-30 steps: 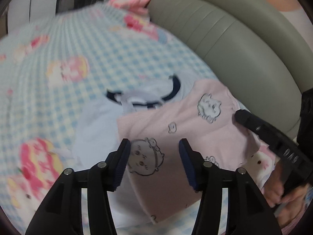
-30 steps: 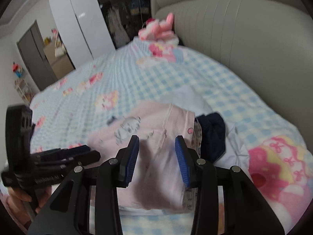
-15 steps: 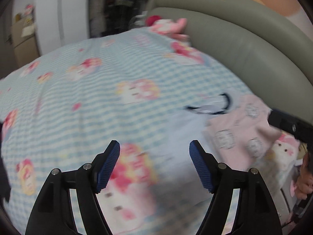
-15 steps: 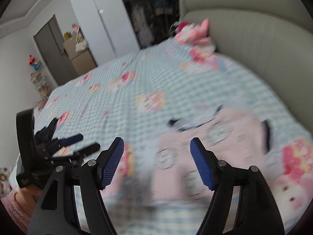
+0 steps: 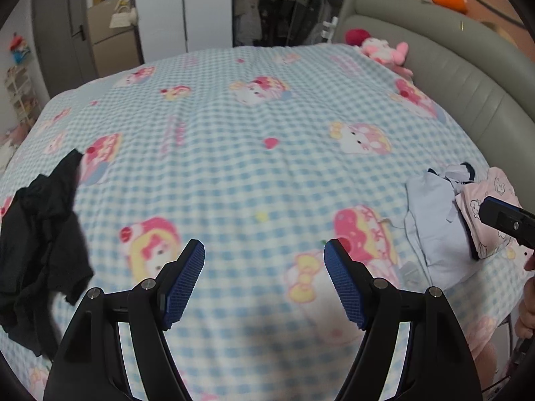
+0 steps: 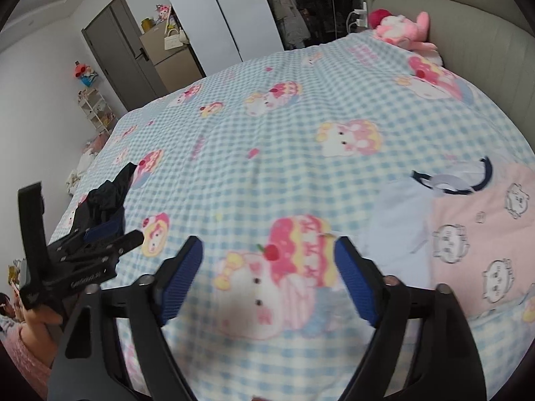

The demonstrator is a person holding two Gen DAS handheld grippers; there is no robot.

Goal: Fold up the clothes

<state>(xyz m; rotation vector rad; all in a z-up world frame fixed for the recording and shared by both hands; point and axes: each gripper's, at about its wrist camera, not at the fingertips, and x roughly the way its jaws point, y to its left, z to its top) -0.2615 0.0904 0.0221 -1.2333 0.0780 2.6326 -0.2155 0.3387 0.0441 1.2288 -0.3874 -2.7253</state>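
- Two hand-held grippers, left [image 5: 264,284] and right [image 6: 269,279], both spread wide, pinching nothing.
- Crumpled black garment [image 5: 40,247] on the bed [image 5: 267,117], leftward, nearer the left one.
- Folded pink top [image 6: 485,234] off right.

No legible text anywhere, only a blurred white marking on the left hand-held gripper [image 6: 110,244]

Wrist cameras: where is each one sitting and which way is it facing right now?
Left wrist: behind the open, empty left gripper, angled down at the checked bedspread; black garment on the picture's left, right gripper's tip at the right edge.
Right wrist: behind the open, empty right gripper, angled down; left gripper and hand at lower left.
Shared: pink printed garment, plush toy.
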